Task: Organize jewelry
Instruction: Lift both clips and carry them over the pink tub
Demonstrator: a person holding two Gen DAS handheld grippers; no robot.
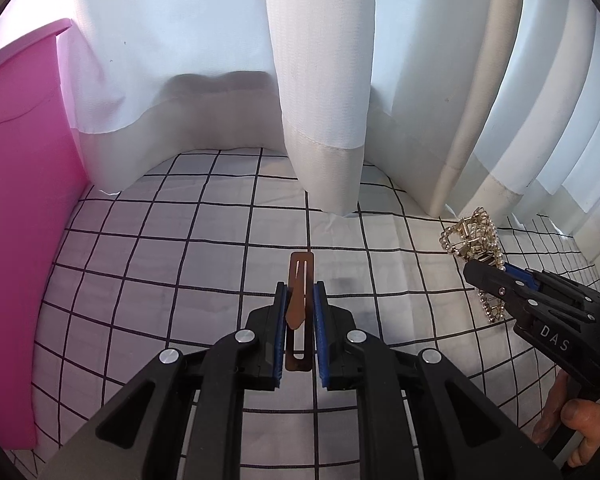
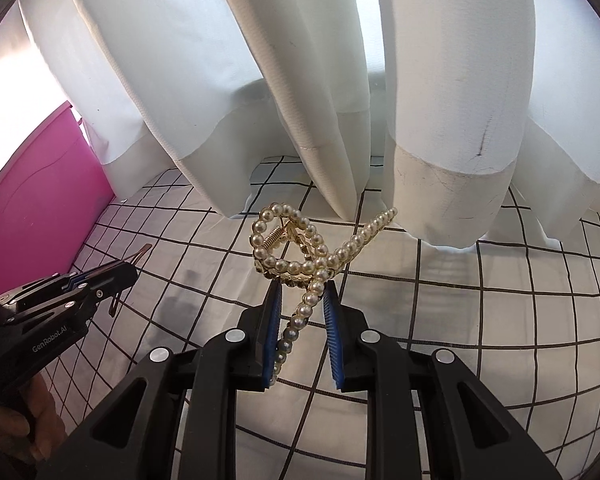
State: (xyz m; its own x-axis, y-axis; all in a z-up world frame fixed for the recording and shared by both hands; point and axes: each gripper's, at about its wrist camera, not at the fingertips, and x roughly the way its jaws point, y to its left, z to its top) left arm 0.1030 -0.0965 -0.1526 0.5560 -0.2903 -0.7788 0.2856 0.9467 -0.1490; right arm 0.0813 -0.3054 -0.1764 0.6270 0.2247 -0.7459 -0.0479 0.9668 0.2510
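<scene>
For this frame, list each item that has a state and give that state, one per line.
left gripper: shut on the brown hair clip, held off the cloth.
brown hair clip: gripped, lifted.
right gripper: shut on the pearl claw clip.
pearl claw clip: gripped, lifted.
pink box: upright at left; inside hidden.
curtain: hanging, drawn closed.

Glossy pearl claw clip (image 2: pixel 300 256), gold metal; matt copper snap clip (image 1: pixel 299 300); checked cloth (image 1: pixel 180 264).

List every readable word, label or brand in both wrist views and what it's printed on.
"DAS" on the body of the right gripper, seen from the left wrist view.
"GenRobot.AI" on the body of the left gripper, seen from the right wrist view.
No text on the brown hair clip, pearl claw clip or pink bin.
</scene>
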